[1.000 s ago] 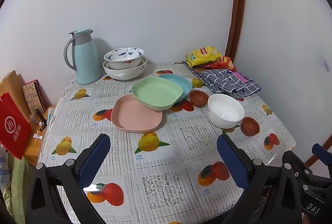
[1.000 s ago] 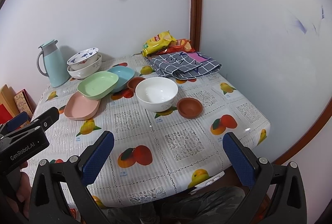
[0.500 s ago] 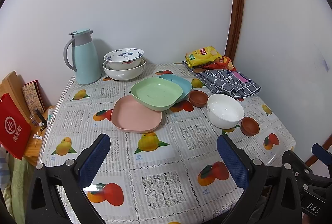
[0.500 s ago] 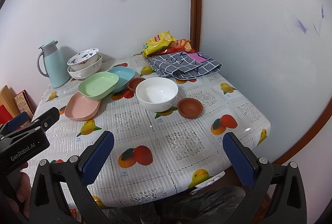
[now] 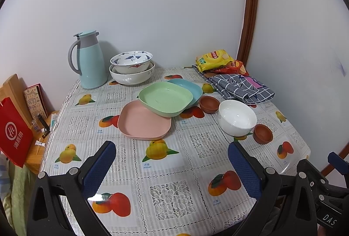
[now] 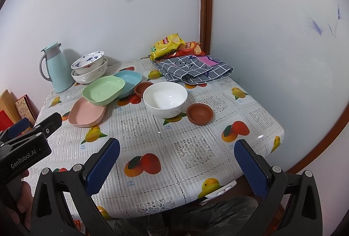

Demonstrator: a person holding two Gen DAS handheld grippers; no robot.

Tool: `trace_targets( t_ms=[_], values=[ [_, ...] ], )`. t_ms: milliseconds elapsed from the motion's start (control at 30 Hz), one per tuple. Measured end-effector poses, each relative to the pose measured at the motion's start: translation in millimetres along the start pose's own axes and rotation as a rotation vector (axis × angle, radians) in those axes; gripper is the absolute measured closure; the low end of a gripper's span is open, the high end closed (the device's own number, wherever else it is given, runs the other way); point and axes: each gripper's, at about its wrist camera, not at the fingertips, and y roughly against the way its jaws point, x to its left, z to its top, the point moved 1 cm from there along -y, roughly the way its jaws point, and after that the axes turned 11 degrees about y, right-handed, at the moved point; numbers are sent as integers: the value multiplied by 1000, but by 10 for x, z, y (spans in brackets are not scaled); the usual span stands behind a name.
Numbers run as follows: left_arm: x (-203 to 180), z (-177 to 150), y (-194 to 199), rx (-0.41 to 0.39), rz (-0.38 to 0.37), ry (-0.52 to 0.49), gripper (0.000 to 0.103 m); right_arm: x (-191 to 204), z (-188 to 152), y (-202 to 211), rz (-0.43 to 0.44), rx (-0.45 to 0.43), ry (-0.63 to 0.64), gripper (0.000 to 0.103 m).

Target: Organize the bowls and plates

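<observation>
Both tools gape wide w/ nothing held: left gripper (image 5: 171, 167) and right gripper (image 6: 176, 161) hover over the near end of the table (image 6: 196, 148), well short of the dishes. Green plate (image 5: 165, 98) leans on the pink plate (image 5: 144, 121) and covers most of the blue plate (image 5: 192, 87); white bowl (image 6: 165, 98) sits btwn two small brown bowls, the far one (image 6: 142, 87) partly hidden behind it, the near one (image 6: 200, 113) in full view. Patterned bowl (image 5: 131, 59) nests in a bigger white one (image 5: 132, 75) by the jug (image 5: 90, 61), so the lower bowl's inside can't be seen; left tool's body is cut off at the left frame edge in the right wrist view.

pink plate (image 5: 144, 121) | green plate (image 5: 165, 98) | blue plate (image 5: 192, 88) | fruit-print tablecloth (image 5: 170, 170)
</observation>
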Motion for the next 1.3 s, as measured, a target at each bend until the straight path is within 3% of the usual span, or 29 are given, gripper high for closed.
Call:
trace_targets(
  t_ms=[1300],
  values=[
    [12,-9,27,-2,1,2,0,36,29,87,11,-17,11,0]
  ],
)
